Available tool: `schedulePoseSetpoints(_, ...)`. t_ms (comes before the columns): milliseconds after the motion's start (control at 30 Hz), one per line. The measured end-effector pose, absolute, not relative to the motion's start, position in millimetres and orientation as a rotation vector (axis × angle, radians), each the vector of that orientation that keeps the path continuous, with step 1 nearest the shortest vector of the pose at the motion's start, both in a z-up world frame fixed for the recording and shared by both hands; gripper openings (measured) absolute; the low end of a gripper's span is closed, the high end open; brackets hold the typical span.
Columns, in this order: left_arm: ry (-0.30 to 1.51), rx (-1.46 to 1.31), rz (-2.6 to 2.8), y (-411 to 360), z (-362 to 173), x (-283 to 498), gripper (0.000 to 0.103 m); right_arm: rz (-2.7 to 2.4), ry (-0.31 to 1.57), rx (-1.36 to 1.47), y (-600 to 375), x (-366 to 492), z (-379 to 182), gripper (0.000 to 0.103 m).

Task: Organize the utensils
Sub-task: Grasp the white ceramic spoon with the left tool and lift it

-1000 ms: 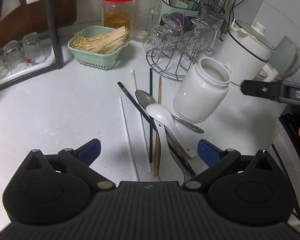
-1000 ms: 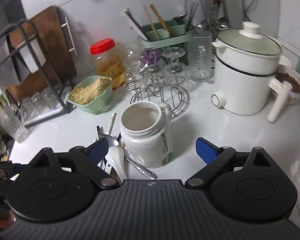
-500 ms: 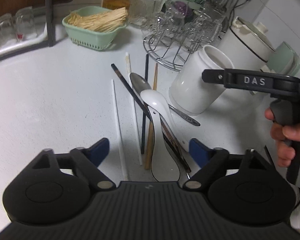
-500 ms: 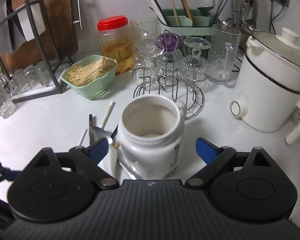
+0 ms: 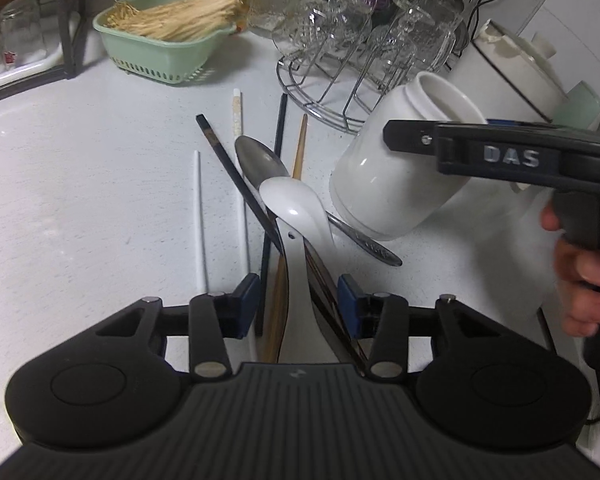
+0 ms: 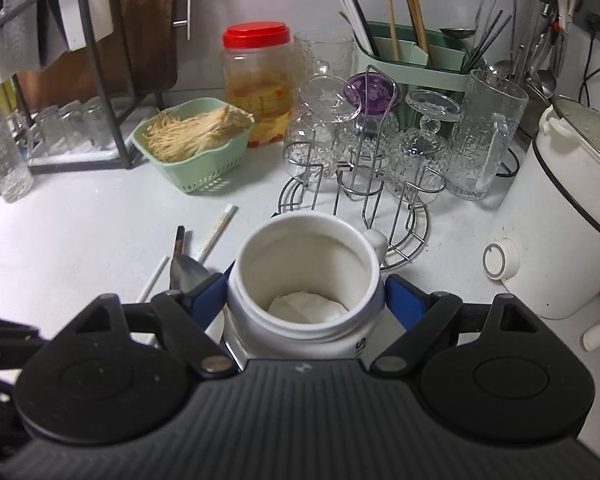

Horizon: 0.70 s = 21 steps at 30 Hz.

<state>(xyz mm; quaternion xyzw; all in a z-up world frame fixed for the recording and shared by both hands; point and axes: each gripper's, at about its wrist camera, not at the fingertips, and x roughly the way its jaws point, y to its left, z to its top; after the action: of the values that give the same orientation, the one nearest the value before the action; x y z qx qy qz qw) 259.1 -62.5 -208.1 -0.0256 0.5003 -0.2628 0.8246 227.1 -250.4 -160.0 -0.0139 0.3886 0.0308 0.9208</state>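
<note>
Left gripper (image 5: 298,304) is pointed down at the pile of utensils on the white surface (image 5: 80,200), and its jaws are closing with the handle of the white ceramic spoon (image 5: 296,216) between them, plus a dark chopstick (image 5: 236,180), a wooden chopstick (image 5: 299,152) and another black one (image 5: 278,136) running through the same gap. The blue pads aren't pressing on anything yet as far as I can see, so I'd call it not gripping.

The white spoon lies on top of a metal spoon (image 5: 260,160), whose handle pokes out to the right under the white jar (image 5: 396,176). Two white chopsticks (image 5: 199,208) lie just left of the pile, out of the jaws.

Right gripper (image 6: 304,300) has the white jar (image 6: 304,276) between its fingers (image 6: 400,300), both pads up against the sides below the rim, and the jaws are closing in on it. In the left view the jar looks tilted, mouth leaning away toward the glass rack (image 5: 360,60). It's open-topped with something pale and crumpled at the bottom; can't tell what.

Behind it all: green basket (image 6: 196,144) of thin sticks, red-lidded jar (image 6: 258,80), green utensil holder (image 6: 400,56) with chopsticks standing in it, white cooker (image 6: 572,208) on the right. A hand (image 5: 580,264) holds the right gripper's handle.
</note>
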Motion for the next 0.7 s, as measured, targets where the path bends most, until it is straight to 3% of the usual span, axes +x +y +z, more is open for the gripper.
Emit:
schedulePoseSetpoints(300,1.085,0.052,-0.519,-90.0,-222.7,274.5,0.026,0.096,0.82,-0.038,-255.9,214.4,-158.5,0.088)
schedulePoseSetpoints(700,1.094,0.102,-0.464,-96.0,-224.4,285.3,0.016,0.131,0.819,-0.05,-252.9,199.5,-158.6,0.088)
